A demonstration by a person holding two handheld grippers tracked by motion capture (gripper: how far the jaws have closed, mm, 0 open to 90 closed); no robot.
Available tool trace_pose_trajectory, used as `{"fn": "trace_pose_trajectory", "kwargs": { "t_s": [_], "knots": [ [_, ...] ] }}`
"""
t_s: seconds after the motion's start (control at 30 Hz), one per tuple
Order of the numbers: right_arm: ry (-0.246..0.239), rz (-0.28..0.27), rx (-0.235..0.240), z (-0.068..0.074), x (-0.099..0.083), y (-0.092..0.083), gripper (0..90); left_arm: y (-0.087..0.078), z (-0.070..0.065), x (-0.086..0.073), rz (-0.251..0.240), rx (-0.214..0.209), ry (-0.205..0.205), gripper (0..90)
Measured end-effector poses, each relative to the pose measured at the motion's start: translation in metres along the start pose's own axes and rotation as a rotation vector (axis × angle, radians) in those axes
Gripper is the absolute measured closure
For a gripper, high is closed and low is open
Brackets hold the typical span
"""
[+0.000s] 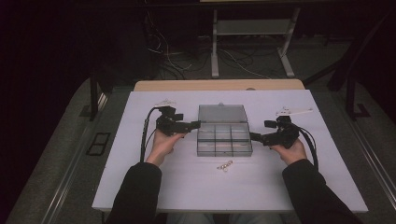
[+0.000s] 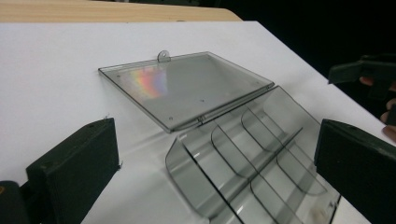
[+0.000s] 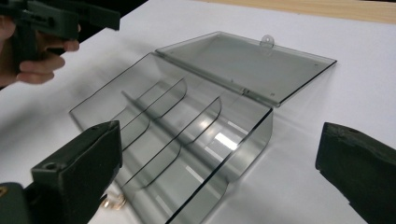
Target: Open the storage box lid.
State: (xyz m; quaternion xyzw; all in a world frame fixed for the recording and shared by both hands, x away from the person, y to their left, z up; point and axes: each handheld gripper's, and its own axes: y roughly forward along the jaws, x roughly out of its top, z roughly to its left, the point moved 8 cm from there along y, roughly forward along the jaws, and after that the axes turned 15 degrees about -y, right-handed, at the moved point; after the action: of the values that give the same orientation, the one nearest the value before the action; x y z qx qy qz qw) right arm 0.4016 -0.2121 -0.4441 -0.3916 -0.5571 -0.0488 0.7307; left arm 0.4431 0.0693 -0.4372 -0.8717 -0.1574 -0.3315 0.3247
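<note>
A clear grey compartment box [image 1: 224, 139] lies on the white table top [image 1: 187, 186] with its lid [image 1: 222, 113] folded back flat behind it. Its dividers [image 2: 243, 154] form several empty cells. My left gripper [image 1: 195, 124] hovers at the box's left side, open with nothing between its fingers; its own view looks across the lid [image 2: 187, 86] between wide jaws [image 2: 217, 140]. My right gripper [image 1: 254, 136] stands open at the box's right side, its jaws [image 3: 219, 140] apart over the tray [image 3: 177, 135]. A small gold chain piece [image 1: 224, 165] lies in front of the box.
Two small white brackets [image 1: 164, 101] [image 1: 294, 111] lie near the back corners of the table top. A wooden edge [image 1: 219, 85] runs behind it. On the floor beyond are cables [image 1: 233, 60] and a desk frame. The right gripper [image 2: 369, 70] and the left gripper [image 3: 56, 18] each show in the other's view.
</note>
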Motion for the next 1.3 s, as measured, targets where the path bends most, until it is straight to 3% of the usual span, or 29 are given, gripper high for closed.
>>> {"fn": "trace_pose_trajectory", "kwargs": {
  "t_s": [0.13, 0.53, 0.9, 1.3],
  "knots": [
    [-0.002, -0.019, 0.011, 0.010, -0.004, -0.012, 0.4, -0.010, -0.004, -0.002, -0.010, -0.006, 0.006, 0.0],
    [-0.022, 0.012, 0.013, 0.033, -0.031, -0.028, 0.4, -0.025, -0.026, -0.016, -0.001, -0.057, 0.049, 0.0],
    [-0.020, 0.022, 0.016, 0.046, -0.045, -0.041, 0.4, -0.026, -0.040, -0.030, 0.017, -0.077, 0.075, 0.0],
    [0.000, 0.022, 0.027, 0.054, -0.059, -0.052, 0.4, -0.019, -0.057, -0.052, 0.081, -0.107, 0.119, 0.0]
  ]
}}
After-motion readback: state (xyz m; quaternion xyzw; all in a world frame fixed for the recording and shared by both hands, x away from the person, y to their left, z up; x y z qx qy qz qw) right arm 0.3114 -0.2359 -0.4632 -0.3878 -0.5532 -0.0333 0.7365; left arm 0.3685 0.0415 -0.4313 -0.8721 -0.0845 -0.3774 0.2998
